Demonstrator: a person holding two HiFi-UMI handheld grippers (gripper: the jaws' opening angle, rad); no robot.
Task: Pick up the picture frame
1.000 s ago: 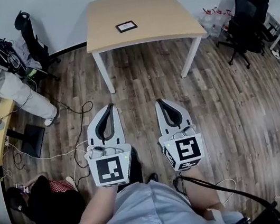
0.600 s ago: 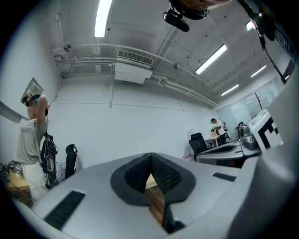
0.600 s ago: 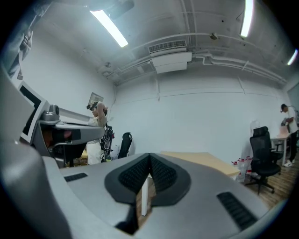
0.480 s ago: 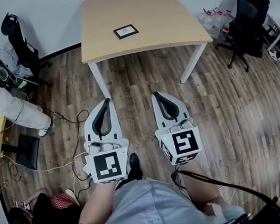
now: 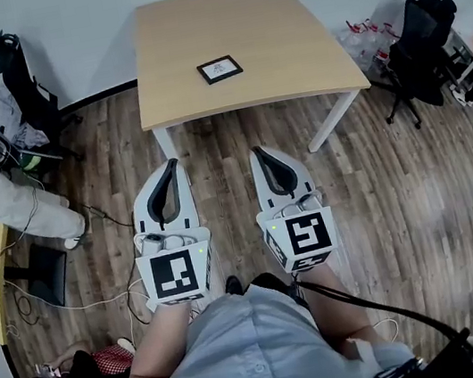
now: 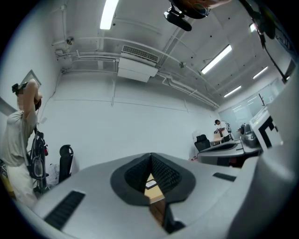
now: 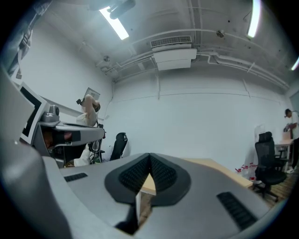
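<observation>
The left gripper (image 5: 169, 163) and right gripper (image 5: 256, 150) are clenched on nothing, level and side by side. Well ahead of their tips, the picture frame (image 5: 220, 70) lies flat on the table (image 5: 293, 47). Step closer and open one gripper before reaching.

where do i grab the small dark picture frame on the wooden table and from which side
The small dark-bordered picture frame lies flat on the light wooden table, so only its thin rim offers purchase. Probably take the near edge, coming from the table's front side, which faces the person.
</observation>
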